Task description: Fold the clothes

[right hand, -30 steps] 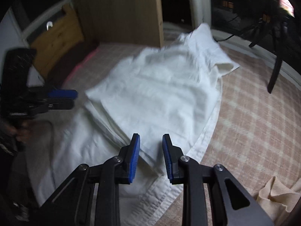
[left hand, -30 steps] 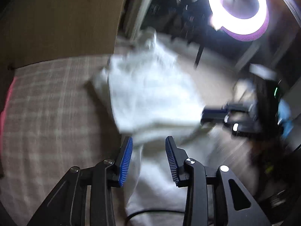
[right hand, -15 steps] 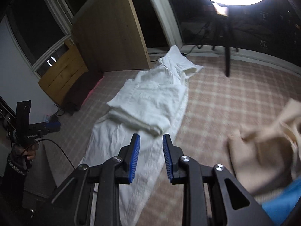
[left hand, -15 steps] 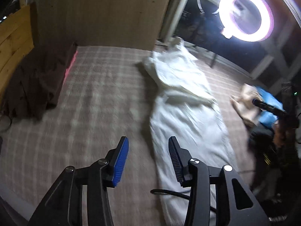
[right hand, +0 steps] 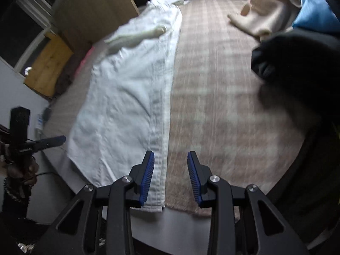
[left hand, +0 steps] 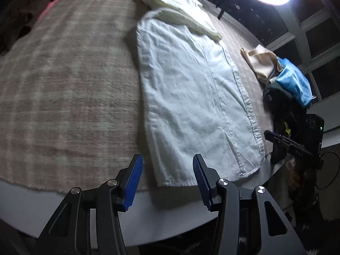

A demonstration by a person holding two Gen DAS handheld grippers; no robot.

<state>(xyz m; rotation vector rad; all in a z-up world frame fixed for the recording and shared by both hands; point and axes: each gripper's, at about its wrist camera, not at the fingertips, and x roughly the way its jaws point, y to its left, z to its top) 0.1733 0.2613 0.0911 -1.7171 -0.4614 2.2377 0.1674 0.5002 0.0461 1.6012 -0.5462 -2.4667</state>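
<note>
While both my grippers hang over the near edge of the plaid blanket [left hand: 63, 80], the white shirt [left hand: 191, 97] lies flat and lengthwise on it, its sleeve folded across the far end. My left gripper [left hand: 165, 180] has just been opening; its jaws stand apart above the shirt's near hem, clamping nothing. My right gripper [right hand: 170, 176] has likewise been opening, empty, over the shirt's placket edge. Near the blanket's right side lie a beige garment [right hand: 265, 14], a blue cloth [right hand: 314, 10] and dark clothing [right hand: 297, 68].
</note>
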